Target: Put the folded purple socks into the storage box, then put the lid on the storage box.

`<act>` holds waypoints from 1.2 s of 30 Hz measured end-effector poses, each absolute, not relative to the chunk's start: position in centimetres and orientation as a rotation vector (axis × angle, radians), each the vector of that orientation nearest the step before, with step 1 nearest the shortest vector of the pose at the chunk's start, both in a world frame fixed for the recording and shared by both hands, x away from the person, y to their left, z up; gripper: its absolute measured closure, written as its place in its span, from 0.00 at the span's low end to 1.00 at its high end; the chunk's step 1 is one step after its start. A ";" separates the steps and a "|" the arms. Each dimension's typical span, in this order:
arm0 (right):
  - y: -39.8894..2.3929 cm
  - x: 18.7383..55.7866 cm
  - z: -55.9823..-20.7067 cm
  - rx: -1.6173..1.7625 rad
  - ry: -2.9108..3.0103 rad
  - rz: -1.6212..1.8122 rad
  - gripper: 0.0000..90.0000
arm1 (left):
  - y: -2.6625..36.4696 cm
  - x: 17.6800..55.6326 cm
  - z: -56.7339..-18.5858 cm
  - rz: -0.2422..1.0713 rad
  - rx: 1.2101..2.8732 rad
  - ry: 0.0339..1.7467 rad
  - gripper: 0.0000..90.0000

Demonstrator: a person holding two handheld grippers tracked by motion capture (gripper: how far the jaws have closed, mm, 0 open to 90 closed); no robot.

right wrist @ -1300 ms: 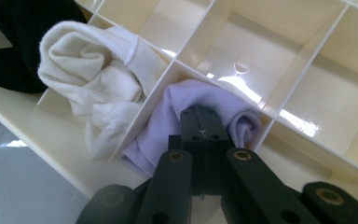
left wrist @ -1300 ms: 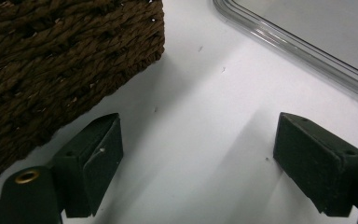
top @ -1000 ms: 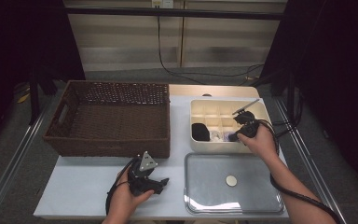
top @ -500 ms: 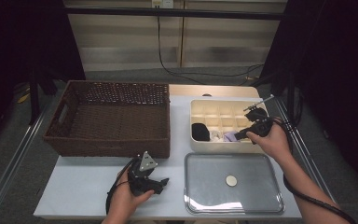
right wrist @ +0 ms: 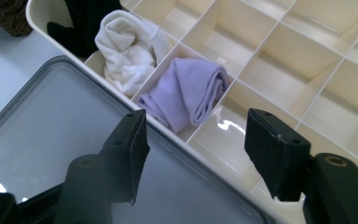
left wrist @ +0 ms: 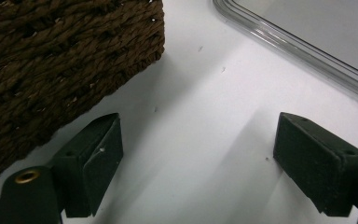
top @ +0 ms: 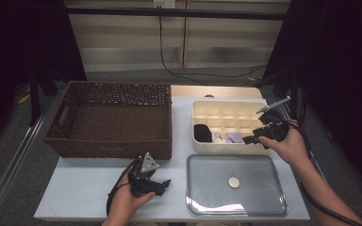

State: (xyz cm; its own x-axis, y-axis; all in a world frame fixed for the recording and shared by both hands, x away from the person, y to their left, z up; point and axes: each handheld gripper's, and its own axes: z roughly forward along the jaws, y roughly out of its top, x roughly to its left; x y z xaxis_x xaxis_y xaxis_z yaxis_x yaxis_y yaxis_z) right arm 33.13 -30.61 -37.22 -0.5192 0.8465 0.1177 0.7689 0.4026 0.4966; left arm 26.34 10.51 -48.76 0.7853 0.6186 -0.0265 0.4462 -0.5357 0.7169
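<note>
Over the divided box, right of frame, the right gripper hangs empty.
Its jaws have just been opening above the lilac sock; the left gripper gapes on the desk; no writing is legible.

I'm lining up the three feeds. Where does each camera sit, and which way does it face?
High view: above the person's side, looking forward and down at the table; both forearms enter below.
Left gripper view: rides the left gripper, facing the wicker basket; its open jaws show.
Right gripper view: rides the right gripper, facing the divided box; its jaws have just been opening, nothing between.
Shared: the clear lid.
</note>
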 end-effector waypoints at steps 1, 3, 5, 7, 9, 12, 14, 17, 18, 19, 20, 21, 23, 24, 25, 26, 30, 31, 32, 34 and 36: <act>-30.7 32.9 -37.2 1.448 2.501 0.764 0.42 | 10.6 26.4 -48.7 0.299 2.232 0.781 0.17; -30.9 32.3 -37.2 1.443 2.505 0.767 0.40 | 10.5 26.3 -48.7 0.300 2.231 0.783 0.17; -31.0 31.9 -37.2 1.431 2.512 0.763 0.39 | 10.5 26.3 -48.7 0.299 2.231 0.782 0.17; -31.1 31.3 -37.2 1.428 2.526 0.748 0.38 | 10.6 26.4 -48.7 0.303 2.234 0.778 0.17; -31.2 31.0 -37.3 1.410 2.531 0.754 0.38 | 10.5 26.3 -48.7 0.299 2.231 0.782 0.17; -31.3 30.3 -37.5 1.411 2.539 0.757 0.37 | 10.6 26.4 -48.7 0.303 2.234 0.778 0.17; -31.3 29.8 -37.7 1.402 2.553 0.738 0.36 | 10.5 26.4 -48.7 0.299 2.231 0.782 0.17; -31.3 29.2 -37.9 1.397 2.559 0.733 0.34 | 10.6 26.4 -48.7 0.301 2.233 0.780 0.17; -31.4 29.0 -38.0 1.389 2.564 0.739 0.34 | 10.6 26.4 -48.7 0.302 2.233 0.780 0.17; -31.4 28.8 -38.2 1.381 2.575 0.732 0.33 | 10.5 26.4 -48.7 0.299 2.231 0.782 0.17; -31.3 28.6 -38.3 1.381 2.575 0.729 0.32 | 10.5 26.3 -48.8 0.295 2.225 0.786 0.17; -31.3 28.4 -38.4 1.384 2.578 0.734 0.32 | 10.5 26.4 -48.7 0.296 2.229 0.784 0.17; -31.3 28.0 -38.7 1.375 2.586 0.731 0.31 | 10.5 26.3 -48.8 0.295 2.225 0.787 0.17; -31.3 27.8 -38.8 1.371 2.586 0.734 0.31 | 10.5 26.3 -48.8 0.294 2.225 0.786 0.17; -31.3 27.6 -39.0 1.374 2.590 0.731 0.31 | 10.5 26.4 -48.7 0.296 2.230 0.783 0.17; -31.4 27.5 -39.2 1.371 2.591 0.731 0.31 | 10.5 26.3 -48.8 0.294 2.225 0.786 0.17; -31.9 27.0 -40.1 1.404 2.596 0.719 0.29 | 10.6 26.4 -48.7 0.296 2.235 0.777 0.16; -32.0 26.8 -40.3 1.402 2.590 0.717 0.29 | 10.5 26.4 -48.7 0.298 2.232 0.778 0.16; -32.2 26.6 -40.5 1.413 2.585 0.713 0.28 | 10.5 26.4 -48.7 0.298 2.232 0.780 0.16; -32.4 26.4 -40.9 1.427 2.588 0.710 0.28 | 10.4 26.5 -48.6 0.291 2.242 0.783 0.15; -32.6 26.2 -41.2 1.425 2.592 0.706 0.27 | 10.1 26.5 -48.5 0.287 2.247 0.807 0.14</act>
State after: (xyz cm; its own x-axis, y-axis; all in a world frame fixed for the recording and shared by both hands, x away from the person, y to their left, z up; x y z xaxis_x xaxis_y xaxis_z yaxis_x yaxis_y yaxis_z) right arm 26.18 -32.61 -41.21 -0.5570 0.8200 0.1317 0.7736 0.4545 0.4416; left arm 26.54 10.14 -48.51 0.7791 0.6261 -0.0318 0.4658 -0.5442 0.6978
